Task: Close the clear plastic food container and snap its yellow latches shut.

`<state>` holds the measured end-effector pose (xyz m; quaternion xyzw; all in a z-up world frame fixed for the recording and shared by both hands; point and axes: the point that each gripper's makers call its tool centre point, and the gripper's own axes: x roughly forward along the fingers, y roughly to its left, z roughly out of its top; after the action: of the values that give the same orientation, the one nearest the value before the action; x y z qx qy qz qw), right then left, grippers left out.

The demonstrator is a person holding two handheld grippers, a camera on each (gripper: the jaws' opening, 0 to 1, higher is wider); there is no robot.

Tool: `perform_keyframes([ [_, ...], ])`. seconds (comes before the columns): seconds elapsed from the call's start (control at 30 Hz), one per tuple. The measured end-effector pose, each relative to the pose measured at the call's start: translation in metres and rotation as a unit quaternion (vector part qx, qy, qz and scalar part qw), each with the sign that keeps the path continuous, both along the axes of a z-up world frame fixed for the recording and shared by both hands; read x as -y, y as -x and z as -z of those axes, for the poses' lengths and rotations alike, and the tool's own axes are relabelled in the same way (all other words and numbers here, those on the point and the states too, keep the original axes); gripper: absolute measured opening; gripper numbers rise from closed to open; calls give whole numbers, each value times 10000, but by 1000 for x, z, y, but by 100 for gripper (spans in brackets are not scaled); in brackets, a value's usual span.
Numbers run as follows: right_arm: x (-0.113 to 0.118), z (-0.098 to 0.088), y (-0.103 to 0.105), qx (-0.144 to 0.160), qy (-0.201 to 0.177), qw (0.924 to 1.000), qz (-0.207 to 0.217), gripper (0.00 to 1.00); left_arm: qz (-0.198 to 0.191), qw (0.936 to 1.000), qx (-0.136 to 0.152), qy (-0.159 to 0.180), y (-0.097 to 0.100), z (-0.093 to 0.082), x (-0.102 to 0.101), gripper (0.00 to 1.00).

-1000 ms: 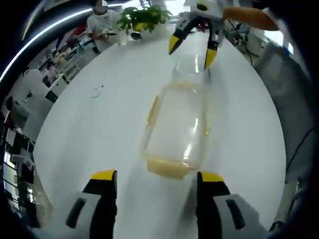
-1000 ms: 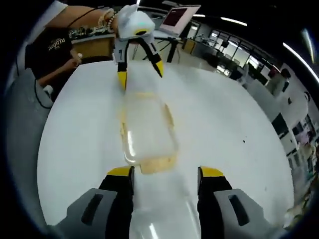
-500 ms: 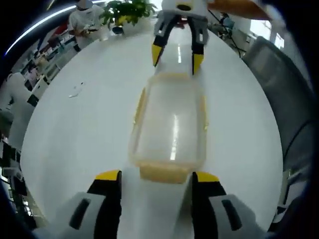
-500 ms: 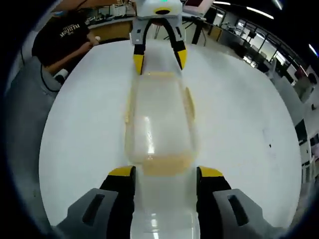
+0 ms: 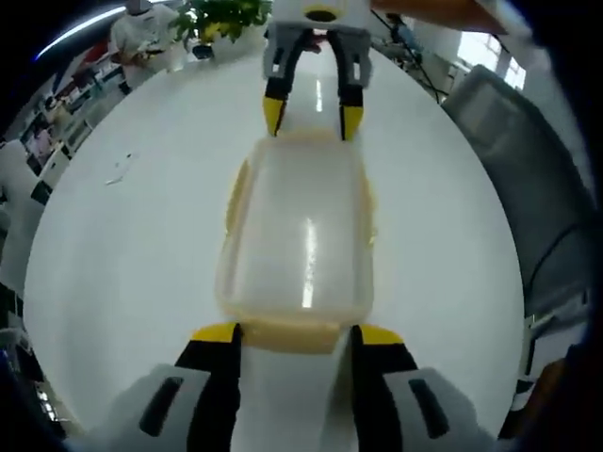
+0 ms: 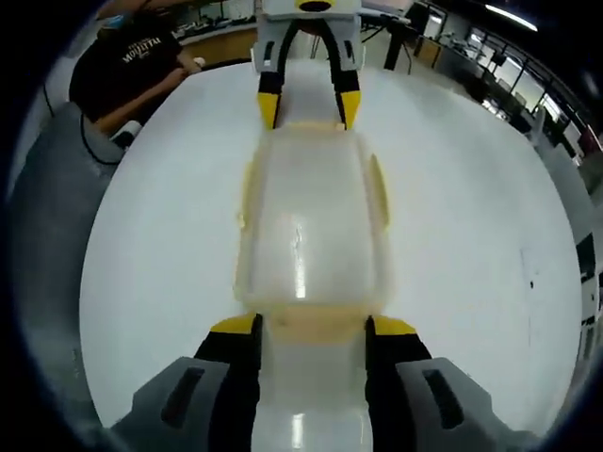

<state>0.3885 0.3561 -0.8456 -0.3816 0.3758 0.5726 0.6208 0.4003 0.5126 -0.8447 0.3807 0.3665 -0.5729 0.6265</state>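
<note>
Container sits mid-table, lid on. My left gripper and right gripper face each other at its two short ends, jaws spread, each straddling an end latch; holding nothing. Latching step. Next: push both end latches down, then the side latches.

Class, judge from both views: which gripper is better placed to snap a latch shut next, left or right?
Neither clearly: the left gripper and right gripper each straddle a yellow end latch of the container. Side latches lie beyond both.
</note>
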Motion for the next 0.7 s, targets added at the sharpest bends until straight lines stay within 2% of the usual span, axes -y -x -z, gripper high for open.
perform_keyframes([
  [0.13,1,1,1,-47,70,10000,-5,38,70,10000,-48,-44,1,1,2,41],
  [0.2,1,1,2,-71,111,9999,-111,38,148,9998,-119,-108,4,1,0,34],
  [0.47,1,3,1,-198,197,9996,-17,38,139,9997,-162,-124,3,2,2,35],
  [0.7,1,3,1,-219,295,9993,-24,38,133,9988,-182,-426,1,2,4,35],
])
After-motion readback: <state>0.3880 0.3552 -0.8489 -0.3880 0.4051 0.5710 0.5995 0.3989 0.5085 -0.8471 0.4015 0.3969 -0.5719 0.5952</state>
